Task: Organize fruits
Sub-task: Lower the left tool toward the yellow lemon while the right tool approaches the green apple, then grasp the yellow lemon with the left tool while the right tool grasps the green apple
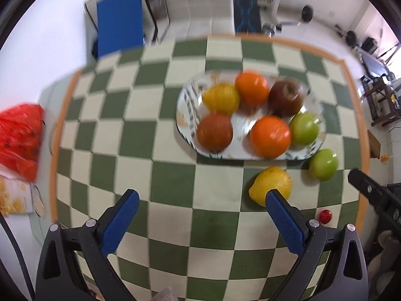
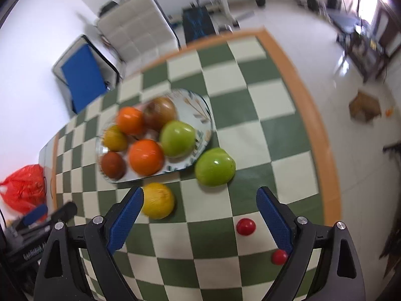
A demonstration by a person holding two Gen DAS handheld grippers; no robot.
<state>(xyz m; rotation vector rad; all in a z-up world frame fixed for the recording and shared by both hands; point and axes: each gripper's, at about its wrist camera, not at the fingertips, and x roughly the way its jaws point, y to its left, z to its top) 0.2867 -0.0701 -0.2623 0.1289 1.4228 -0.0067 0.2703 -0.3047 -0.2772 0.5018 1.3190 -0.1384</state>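
A patterned plate (image 1: 183, 115) on the green checked cloth holds two oranges, a lemon (image 1: 220, 97), two dark red apples and a green apple (image 1: 304, 129). Off the plate lie a second lemon (image 1: 272, 184), a second green apple (image 1: 323, 164) and a small red fruit (image 1: 325, 216). My left gripper (image 1: 201, 194) hangs open over bare cloth, its right finger just in front of the loose lemon. My right gripper (image 2: 199, 192) is open too, with the loose lemon (image 2: 158, 200) beside its left finger, the green apple (image 2: 215, 166) ahead and two small red fruits (image 2: 246, 226) near its right finger.
A red plastic bag (image 1: 20, 138) lies off the cloth's left side. The cloth's orange border (image 2: 308, 115) marks the table edge on the right, with floor and a cardboard box (image 2: 364, 107) beyond. A blue-seated chair (image 2: 85, 77) stands behind the table.
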